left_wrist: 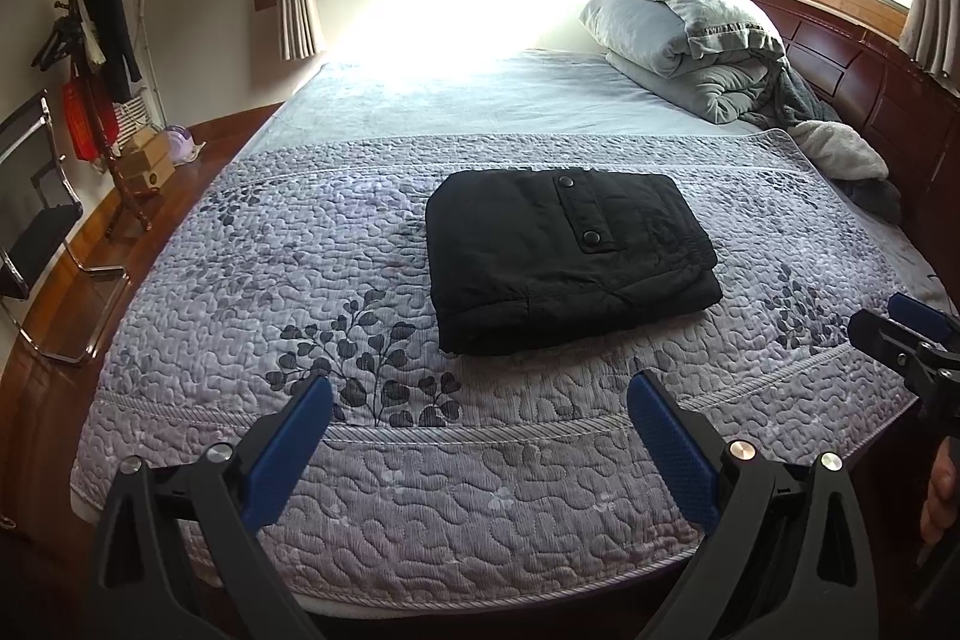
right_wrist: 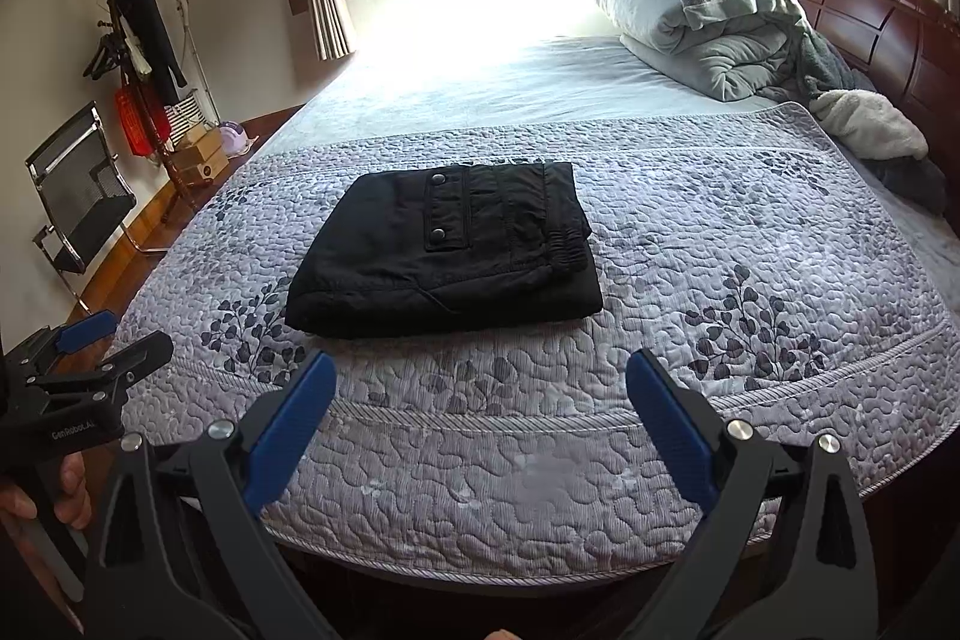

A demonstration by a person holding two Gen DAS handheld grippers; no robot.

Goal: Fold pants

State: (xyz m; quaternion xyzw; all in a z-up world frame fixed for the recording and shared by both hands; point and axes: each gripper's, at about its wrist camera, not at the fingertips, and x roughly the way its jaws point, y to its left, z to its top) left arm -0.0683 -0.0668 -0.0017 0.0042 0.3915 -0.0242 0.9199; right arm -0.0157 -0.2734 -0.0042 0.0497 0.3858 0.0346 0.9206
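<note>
the 2 blue-padded fingers of the left gripper are spread wide and hold nothing, hovering over the near edge of the grey quilted bedspread with leaf print. the black folded pants lie flat on that bedspread, well beyond the fingertips.

in the right wrist view, the right gripper is likewise spread and empty, the pants lying ahead, mid-bedspread. the left gripper shows at the bedspread's left edge.
</note>
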